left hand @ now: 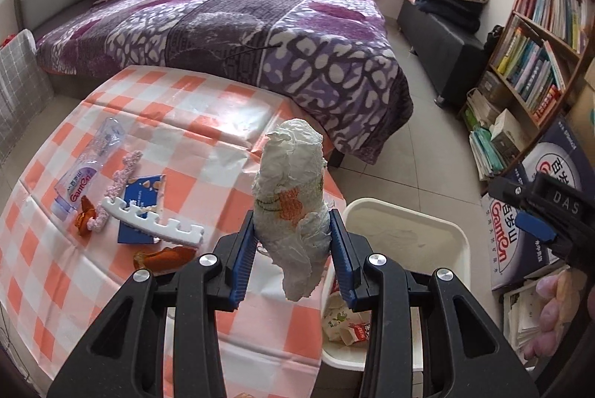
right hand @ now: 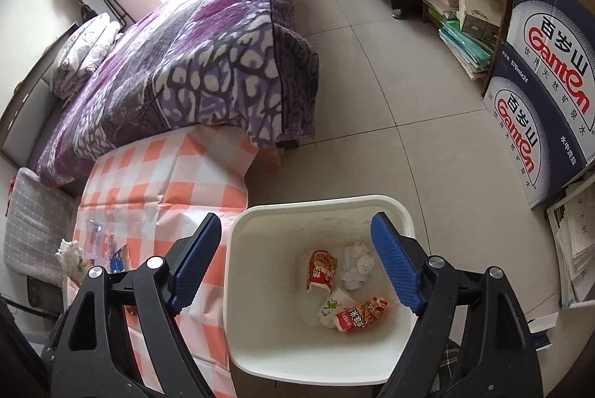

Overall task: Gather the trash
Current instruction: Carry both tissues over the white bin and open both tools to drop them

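Two grippers are in play. The left gripper (left hand: 293, 249) pinches a crumpled paper wad (left hand: 292, 208) between its blue pads, gripped low on its length, so most of the wad stands above the jaws and a loose tail hangs below. It sits over the bench (left hand: 193, 122) edge, just beside the white bin (left hand: 405, 219), not yet over the opening. The right gripper (right hand: 297, 264) stands spread wide and empty above the bin, whose floor holds wrappers and a paper ball.

Risks, as judged:
- Release before the wad clears the rim would drop it on the bench or the floor.
- The hanging tail could catch the rim and drag the wad out of the pads.
- Both grippers are close together at the bin; a collision is possible.
- A plastic bottle (left hand: 87, 167), a blue packet (left hand: 143, 208), a white comb-like strip (left hand: 148, 219) and orange wrappers (left hand: 163, 258) remain on the bench.
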Demonstrator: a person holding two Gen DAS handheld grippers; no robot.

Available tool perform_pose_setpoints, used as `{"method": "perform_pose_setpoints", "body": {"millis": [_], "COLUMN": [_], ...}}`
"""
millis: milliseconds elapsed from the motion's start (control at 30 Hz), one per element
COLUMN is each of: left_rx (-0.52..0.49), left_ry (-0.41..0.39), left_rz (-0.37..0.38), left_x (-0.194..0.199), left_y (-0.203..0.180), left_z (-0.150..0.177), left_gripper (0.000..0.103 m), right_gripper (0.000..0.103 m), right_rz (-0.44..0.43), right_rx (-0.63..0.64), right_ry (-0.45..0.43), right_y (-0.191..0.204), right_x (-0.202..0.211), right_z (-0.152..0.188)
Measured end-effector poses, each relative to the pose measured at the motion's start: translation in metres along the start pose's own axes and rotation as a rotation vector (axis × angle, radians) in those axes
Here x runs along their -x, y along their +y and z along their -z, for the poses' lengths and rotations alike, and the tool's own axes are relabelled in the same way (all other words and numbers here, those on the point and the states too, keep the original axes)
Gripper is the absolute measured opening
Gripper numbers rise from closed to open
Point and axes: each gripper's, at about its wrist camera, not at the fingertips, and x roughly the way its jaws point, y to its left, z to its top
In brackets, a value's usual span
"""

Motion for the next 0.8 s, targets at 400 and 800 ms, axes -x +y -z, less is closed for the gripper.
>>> {"method": "perform_pose_setpoints", "body": {"millis": [400, 800], "left_rx": [-0.108, -0.203], "left_ry": [0.092, 0.138], "left_rz": [0.115, 0.146], "left_x": [-0.025, -0.028], "left_y": [-0.06, -0.07], "left_z": [0.024, 0.028], "left_gripper": [0.04, 0.083], "right_gripper": [0.082, 0.091], "right_rz": [-0.008, -0.026], "right_rx": [-0.068, -0.106], "right_ry": [-0.011, -0.003], "right_y": [-0.02, -0.017], "right_x": [0.003, 0.0], "right_z": [-0.011, -0.013]}}
